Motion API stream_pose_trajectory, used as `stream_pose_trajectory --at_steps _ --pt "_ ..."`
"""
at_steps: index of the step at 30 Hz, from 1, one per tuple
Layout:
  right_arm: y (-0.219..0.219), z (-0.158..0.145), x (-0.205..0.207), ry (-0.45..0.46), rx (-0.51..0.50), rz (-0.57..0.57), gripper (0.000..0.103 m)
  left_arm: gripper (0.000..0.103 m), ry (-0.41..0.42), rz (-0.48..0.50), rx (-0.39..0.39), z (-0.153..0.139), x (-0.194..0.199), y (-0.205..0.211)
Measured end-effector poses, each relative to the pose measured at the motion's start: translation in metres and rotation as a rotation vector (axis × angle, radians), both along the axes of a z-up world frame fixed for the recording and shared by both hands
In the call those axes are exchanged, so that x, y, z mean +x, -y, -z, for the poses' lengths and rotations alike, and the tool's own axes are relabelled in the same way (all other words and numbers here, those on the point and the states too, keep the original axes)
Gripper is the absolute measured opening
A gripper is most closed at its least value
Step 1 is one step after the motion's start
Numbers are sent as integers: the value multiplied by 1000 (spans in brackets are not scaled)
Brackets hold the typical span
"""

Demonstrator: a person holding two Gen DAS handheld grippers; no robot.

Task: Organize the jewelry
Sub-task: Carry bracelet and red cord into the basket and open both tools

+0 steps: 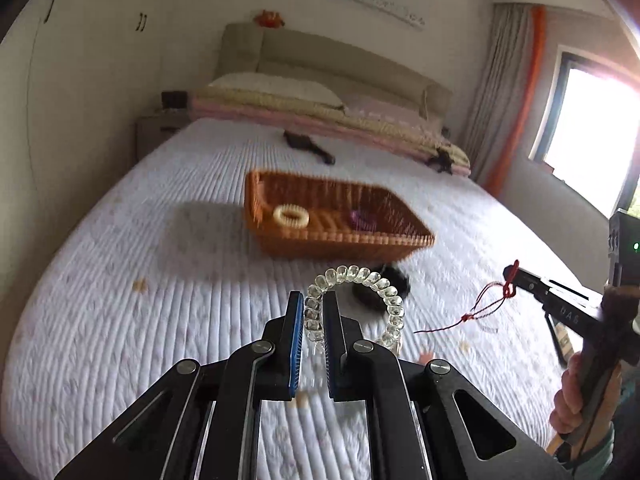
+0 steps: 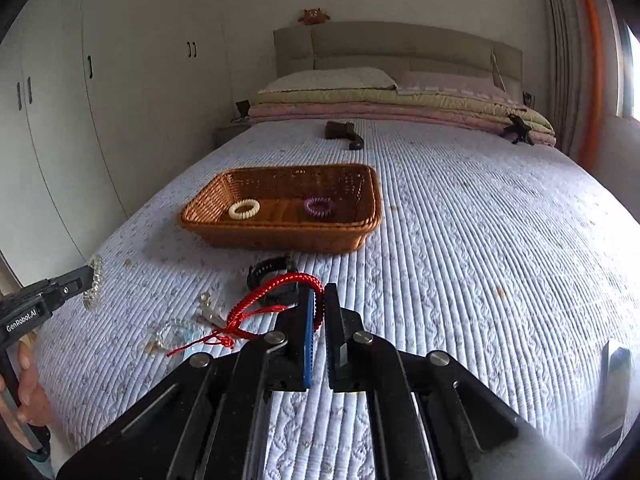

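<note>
From the left wrist, your left gripper point(image 1: 312, 316) is clamping the clear beaded bracelet point(image 1: 356, 300) by one short arc, the rest arching toward two o'clock. It is risking a slip if you are swinging fast toward the brown wicker basket point(image 1: 344, 236) at twelve o'clock.

From the right wrist, your right gripper point(image 2: 319, 308) is pinching the red braided cord bracelet point(image 2: 276, 300), its loop trailing toward nine o'clock; that tail is risking snagging the black band point(image 2: 268, 274) lying at eleven o'clock.

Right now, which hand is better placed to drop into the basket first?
Marginally left, though both are close. The left gripper holds the clear bracelet just short of the basket; the right gripper, holding the red cord, sits slightly farther back.
</note>
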State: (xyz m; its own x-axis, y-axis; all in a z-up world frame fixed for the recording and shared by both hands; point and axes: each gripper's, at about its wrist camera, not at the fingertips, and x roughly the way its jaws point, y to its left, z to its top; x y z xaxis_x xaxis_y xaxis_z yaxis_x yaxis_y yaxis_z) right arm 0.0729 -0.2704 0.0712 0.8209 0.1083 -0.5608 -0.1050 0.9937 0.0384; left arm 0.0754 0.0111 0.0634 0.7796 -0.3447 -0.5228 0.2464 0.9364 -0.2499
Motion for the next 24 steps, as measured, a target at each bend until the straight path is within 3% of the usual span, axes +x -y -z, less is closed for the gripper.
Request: stream_pose_trajectory --at_steps 8,12,19,24 --pt "-5 -33 75 43 -21 24 6 9 56 -8 -26 -46 77 13" --pt "-10 -37 120 18 -18 18 6 9 56 -14 -29 -49 121 21" --pt "-18 -18 191 -51 -36 36 5 9 -30 -27 -34 -17 190 37" --pt "-17 10 230 -155 -6 55 5 9 -114 -47 -30 16 221 46"
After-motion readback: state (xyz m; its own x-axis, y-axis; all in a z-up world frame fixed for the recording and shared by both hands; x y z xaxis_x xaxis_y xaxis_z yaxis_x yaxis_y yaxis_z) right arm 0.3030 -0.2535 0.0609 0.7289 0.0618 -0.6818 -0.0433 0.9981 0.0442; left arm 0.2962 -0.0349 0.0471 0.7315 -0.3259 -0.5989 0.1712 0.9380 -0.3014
